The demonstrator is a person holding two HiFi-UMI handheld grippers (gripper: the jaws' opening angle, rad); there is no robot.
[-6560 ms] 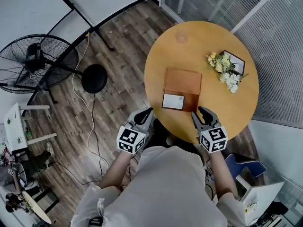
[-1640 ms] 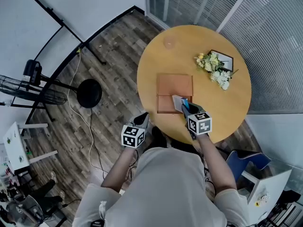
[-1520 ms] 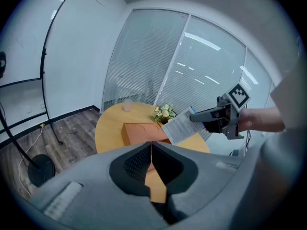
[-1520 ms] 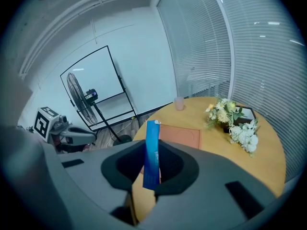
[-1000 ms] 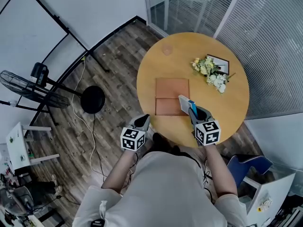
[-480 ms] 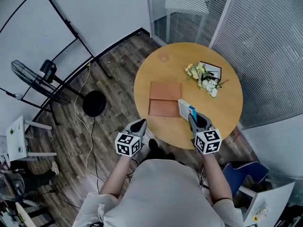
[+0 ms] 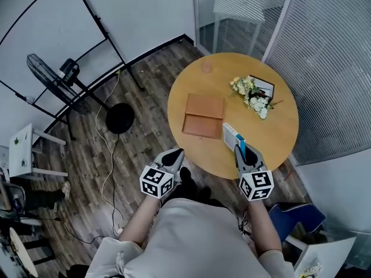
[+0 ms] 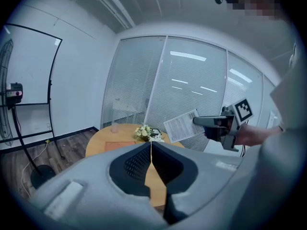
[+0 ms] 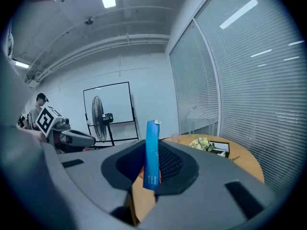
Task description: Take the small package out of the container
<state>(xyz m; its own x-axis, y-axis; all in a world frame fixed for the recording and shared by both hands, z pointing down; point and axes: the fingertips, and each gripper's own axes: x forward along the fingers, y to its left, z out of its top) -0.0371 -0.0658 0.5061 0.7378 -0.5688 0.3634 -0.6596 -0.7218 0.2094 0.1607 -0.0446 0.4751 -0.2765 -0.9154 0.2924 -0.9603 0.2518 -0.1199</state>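
- The right gripper (image 7: pixel 242 149), low and right of centre in the head view, has its fingers (image 9: pixel 178 166) clamped on the small package (image 7: pixel 233 136). In the right gripper view the pack stands between them on its thin edge, blue spine up.
- The package is out of the container (image 7: pixel 203 116). It hangs in the air over the near right part of the round bench (image 7: pixel 272 135), touching nothing but the fingers.
- The flat brown container lies open near the middle of the bench, up and to the left of the package, a little apart from it. I see only brown inside it.
- What matters next: the pack's long axis runs straight out from the right fingers toward the top of the frame, and they hold it by its near end. The far end leads, so I'd expect that end to meet the bench first if the hand tips down.
- The bare wood right of the container, short of the flowers (image 7: pixel 250 93), looks the handiest spot to set it.
- The left gripper (image 7: pixel 173 155) sits at lower centre-left, off the bench edge over the floor, well apart from the package and the container. Its own view shows the fingers (image 8: pixel 134 166) pressed together on nothing.
- The right hand is clearly the nearer, and the left seems to have no job here.
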